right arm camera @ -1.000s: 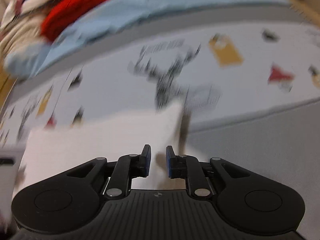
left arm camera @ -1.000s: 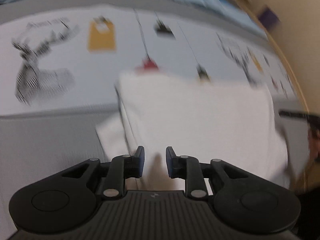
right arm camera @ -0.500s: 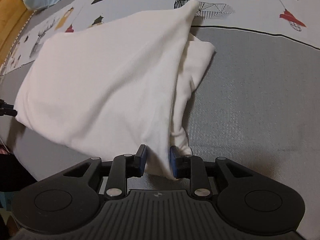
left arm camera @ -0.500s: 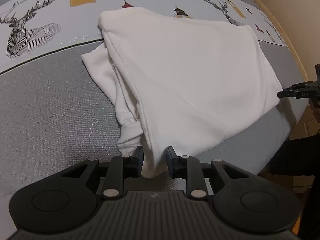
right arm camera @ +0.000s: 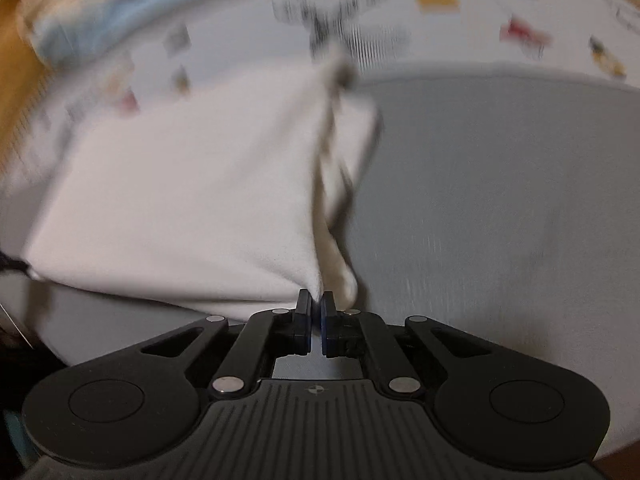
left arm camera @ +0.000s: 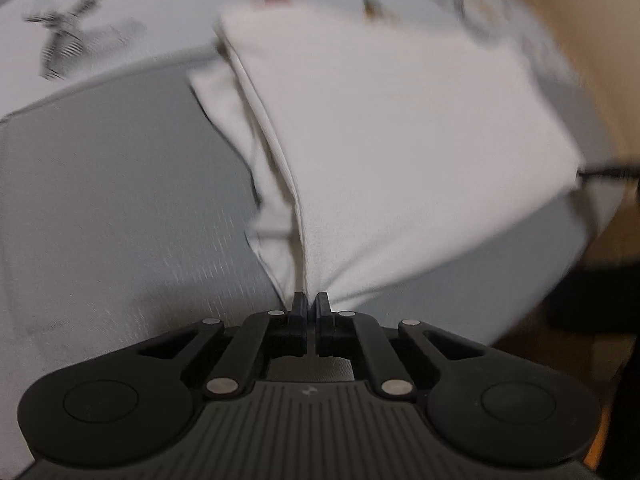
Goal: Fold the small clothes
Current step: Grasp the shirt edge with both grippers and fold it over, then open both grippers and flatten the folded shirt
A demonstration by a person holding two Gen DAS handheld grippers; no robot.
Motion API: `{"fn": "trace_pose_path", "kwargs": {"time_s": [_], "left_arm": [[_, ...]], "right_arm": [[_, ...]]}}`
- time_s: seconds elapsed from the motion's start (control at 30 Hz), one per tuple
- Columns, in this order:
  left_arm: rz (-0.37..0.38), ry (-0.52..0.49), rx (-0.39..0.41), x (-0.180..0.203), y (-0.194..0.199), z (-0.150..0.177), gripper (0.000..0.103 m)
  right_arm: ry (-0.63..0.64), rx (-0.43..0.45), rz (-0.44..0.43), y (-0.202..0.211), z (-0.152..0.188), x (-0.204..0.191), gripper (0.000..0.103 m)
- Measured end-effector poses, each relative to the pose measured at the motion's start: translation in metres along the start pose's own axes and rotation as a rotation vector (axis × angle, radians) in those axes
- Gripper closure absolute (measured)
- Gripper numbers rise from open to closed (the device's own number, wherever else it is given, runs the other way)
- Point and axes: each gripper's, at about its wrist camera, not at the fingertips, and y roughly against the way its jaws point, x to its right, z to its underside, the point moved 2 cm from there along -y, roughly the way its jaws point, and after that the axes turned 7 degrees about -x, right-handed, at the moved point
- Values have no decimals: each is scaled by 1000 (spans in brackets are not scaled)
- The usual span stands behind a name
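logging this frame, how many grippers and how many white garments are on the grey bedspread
grippers: 2, the left gripper and the right gripper, each shut on a near corner
white garments: 1, the white garment lying folded on the grey bedspread
total: 3

Both tools are matt black plastic. The left gripper (left arm camera: 311,300) has a ribbed base plate with a small pale emblem at its top edge, two round flat discs at 4 and 8 o'clock, and linkage arms fixed by silver rivets. The right gripper (right arm camera: 316,298) has the same build, with a round crosshair mark on its ribbed plate and blue pads lining the jaws.
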Motion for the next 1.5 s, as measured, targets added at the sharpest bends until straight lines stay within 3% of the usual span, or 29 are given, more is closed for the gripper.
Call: {"fn": "trace_pose_path", "kwargs": {"time_s": [0.07, 0.13, 0.23, 0.3, 0.43, 0.53, 0.6, 0.67, 0.77, 0.83, 0.93, 1.07, 1.13, 1.27, 1.33, 1.43, 1.5], "left_arm": [[-46, -56, -41, 12, -10, 0, 98], [-56, -73, 1, 16, 0, -5, 96], [-22, -48, 126, 16, 26, -13, 94], [5, -47, 176, 17, 33, -19, 94], [-19, -98, 157, 30, 23, -33, 94], [12, -87, 167, 32, 24, -35, 94], [14, -98, 152, 36, 17, -35, 94], [-47, -115, 63, 34, -5, -35, 94], [-163, -90, -30, 21, -20, -35, 90], [-157, -83, 23, 21, -8, -42, 90], [-121, -70, 117, 27, 12, -52, 90], [-143, -51, 162, 36, 15, -66, 90], [-176, -32, 189, 36, 16, -73, 88], [-174, 41, 283, 35, 27, -90, 84], [-142, 78, 309, 32, 35, -99, 82], [-125, 75, 306, 34, 30, -115, 82], [-134, 76, 282, 34, 22, -122, 82]], "right_arm": [[51, -68, 72, -18, 6, -6, 98], [69, -89, 101, -20, 7, -11, 97], [120, -32, 141, -2, 8, -18, 91], [123, 30, 112, 12, 5, -21, 91], [155, 69, 67, 14, -5, -29, 91], [127, 0, 123, 3, -10, -21, 91], [111, -53, 216, -6, -8, -13, 91], [105, -71, 297, -8, -6, -6, 91], [90, 15, 240, 3, -10, -8, 91], [123, 108, 112, 15, -14, -22, 91], [186, 125, 3, 8, -18, -43, 91], [209, -16, 131, -30, -20, -45, 94], [178, -90, 149, -42, -21, -38, 95], [189, -5, 132, -21, -31, -51, 91], [165, 76, 65, -3, -40, -57, 91], [113, 160, -18, 3, -58, -62, 91], [106, 172, 2, -9, -70, -66, 91]]}}
